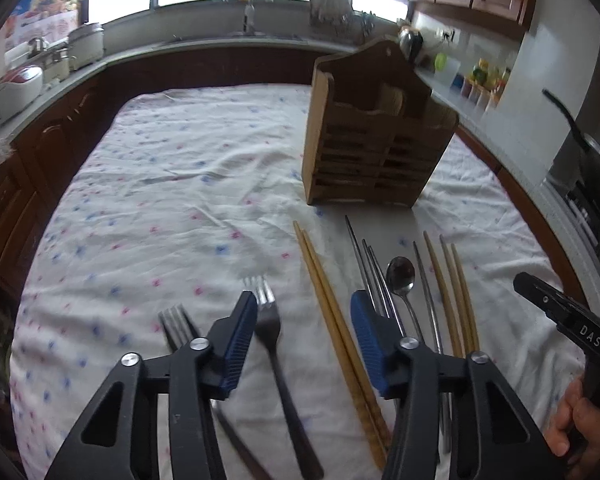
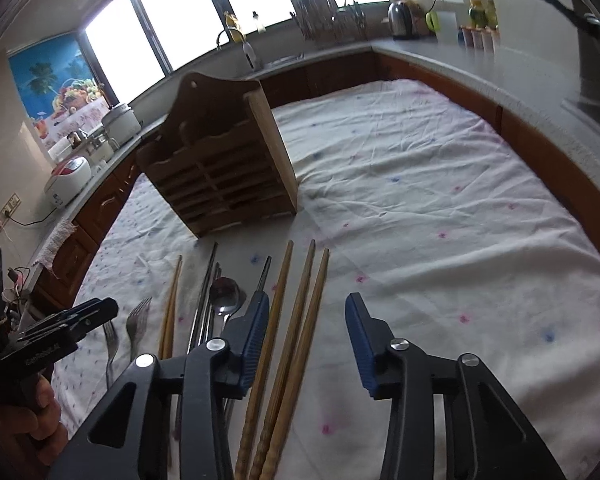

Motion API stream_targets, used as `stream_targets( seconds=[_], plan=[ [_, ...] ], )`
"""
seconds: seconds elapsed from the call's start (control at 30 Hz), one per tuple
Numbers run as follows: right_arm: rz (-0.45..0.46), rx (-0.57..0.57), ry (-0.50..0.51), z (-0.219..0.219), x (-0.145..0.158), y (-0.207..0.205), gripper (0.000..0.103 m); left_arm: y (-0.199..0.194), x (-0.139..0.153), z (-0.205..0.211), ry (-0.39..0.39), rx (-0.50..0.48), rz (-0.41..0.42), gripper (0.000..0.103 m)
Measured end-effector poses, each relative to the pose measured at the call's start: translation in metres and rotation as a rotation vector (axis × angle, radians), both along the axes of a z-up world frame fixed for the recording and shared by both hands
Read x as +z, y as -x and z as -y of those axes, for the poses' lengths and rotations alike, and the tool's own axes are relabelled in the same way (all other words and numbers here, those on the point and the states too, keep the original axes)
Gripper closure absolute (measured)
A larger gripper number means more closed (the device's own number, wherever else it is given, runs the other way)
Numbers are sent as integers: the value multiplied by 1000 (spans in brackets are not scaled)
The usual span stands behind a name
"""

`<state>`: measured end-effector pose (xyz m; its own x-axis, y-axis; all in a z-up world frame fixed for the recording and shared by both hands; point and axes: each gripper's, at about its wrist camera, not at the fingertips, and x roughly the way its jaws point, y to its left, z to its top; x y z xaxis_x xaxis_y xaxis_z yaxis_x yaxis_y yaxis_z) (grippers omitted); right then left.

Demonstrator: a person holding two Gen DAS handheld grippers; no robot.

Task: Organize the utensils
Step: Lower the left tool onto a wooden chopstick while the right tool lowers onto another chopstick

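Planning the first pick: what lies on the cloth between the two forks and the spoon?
In the left wrist view, a pair of wooden chopsticks and metal chopsticks lie between the forks and the spoon.

Each camera sits just behind its own two fingers and looks forward and steeply down along them, close above the cloth-covered table [image 1: 148,184]. The left wrist view has the left gripper [image 1: 304,320] at the bottom of frame, with the wooden utensil holder [image 1: 372,136] ahead and to its right. The right wrist view looks past the right gripper [image 2: 307,320], with the same holder ahead and to its left. Both views share the row of utensils, the holder, the table and the window counter, and each catches the other gripper at its edge.
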<state>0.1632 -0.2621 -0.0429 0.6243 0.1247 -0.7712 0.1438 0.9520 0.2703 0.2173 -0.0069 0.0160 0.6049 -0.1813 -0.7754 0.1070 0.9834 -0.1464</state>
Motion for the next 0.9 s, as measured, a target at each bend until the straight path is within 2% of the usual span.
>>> stream_targets(
  seconds=[0.07, 0.23, 0.4, 0.47, 0.6, 0.77, 0.9],
  plan=[
    [0, -10, -3, 1, -4, -6, 78, -17, -5, 4, -8, -11, -38, 67],
    [-67, -9, -14, 5, -21, -27, 81, -51, -26, 13, -26, -18, -86, 72],
    [-115, 13, 11, -1, -33, -38, 84, -68, -44, 16, -38, -23, -118, 78],
    [-141, 31, 31, -5, -40, -43, 86, -73, -51, 17, -41, -23, -135, 84],
    [-159, 41, 57, -2, -46, -43, 94, -82, -60, 20, -47, -39, -147, 86],
    [-167, 49, 49, 0, -46, -45, 94, -90, -64, 25, -15, -73, -172, 86],
    [-166, 59, 49, -1, -46, -51, 94, -94, -66, 30, -29, -96, -173, 85]
  ],
)
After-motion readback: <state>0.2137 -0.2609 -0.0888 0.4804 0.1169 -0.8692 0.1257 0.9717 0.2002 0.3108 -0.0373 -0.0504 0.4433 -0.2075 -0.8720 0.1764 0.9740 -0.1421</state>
